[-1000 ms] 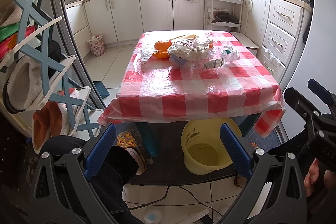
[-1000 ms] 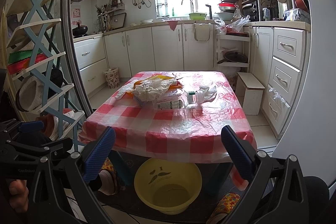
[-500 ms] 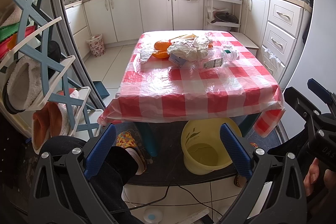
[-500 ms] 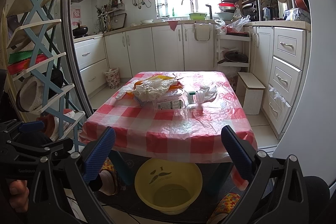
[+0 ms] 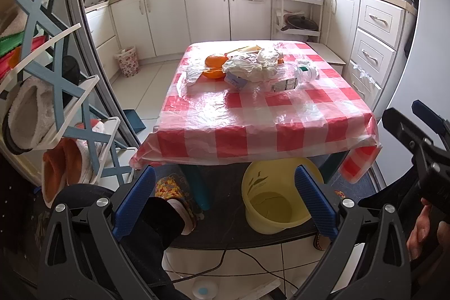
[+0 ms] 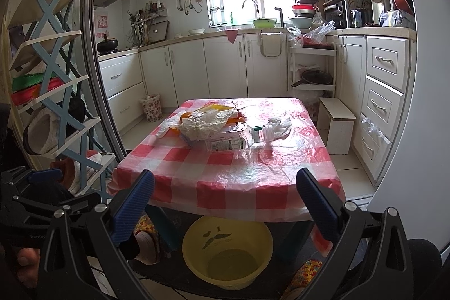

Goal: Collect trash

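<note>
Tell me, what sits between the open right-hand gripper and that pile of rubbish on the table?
Only bare checked tablecloth; the right wrist view shows nothing else lying between the right gripper and the trash pile.

Crumpled white plastic bag [image 6: 206, 123] atop carton; clear bottle [image 6: 239, 141] on its side, mid table; yellow bin [image 6: 227, 252] under it

We carry two identical grippers: left gripper [image 5: 225, 204] and right gripper [image 6: 225, 208]. Each has a black plastic frame with triangular cut-outs, silver screw heads at the pivots, and two ribbed blue finger pads [image 5: 135, 200]. Our trousers [image 5: 157, 224] are dark.
</note>
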`<action>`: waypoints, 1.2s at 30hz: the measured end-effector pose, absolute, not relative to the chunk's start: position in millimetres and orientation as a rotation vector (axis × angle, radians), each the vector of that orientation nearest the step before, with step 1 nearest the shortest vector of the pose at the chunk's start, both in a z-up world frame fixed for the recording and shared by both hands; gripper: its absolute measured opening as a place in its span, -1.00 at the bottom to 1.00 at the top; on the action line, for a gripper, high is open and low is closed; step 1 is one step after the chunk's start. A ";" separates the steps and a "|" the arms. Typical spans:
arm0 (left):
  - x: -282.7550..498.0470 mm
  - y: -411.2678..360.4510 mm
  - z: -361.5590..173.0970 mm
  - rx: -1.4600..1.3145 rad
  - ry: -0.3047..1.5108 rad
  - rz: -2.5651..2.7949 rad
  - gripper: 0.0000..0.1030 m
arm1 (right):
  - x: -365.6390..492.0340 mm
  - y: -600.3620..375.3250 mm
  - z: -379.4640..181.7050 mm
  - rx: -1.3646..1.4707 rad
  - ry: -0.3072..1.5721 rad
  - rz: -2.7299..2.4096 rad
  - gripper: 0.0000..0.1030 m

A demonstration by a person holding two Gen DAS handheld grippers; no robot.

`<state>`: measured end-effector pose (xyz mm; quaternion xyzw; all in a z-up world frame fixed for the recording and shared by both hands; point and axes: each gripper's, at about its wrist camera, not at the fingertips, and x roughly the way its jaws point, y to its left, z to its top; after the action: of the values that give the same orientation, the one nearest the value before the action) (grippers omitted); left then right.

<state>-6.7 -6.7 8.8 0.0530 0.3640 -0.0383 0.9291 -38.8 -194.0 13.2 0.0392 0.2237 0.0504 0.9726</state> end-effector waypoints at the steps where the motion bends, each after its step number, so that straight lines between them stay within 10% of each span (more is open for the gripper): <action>1: -6.3 -7.8 8.7 0.111 0.746 -0.080 0.85 | -37.8 -194.0 13.8 0.082 0.452 0.104 0.88; 36: 203.3 -23.1 -16.5 -0.113 0.942 -0.221 0.85 | 238.4 -299.1 -31.4 0.307 0.860 -0.026 0.88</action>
<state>203.3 -23.1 -16.5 -0.0545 0.4525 -0.1063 0.8837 238.4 -299.1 -31.4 0.1480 0.4150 -0.0125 0.8976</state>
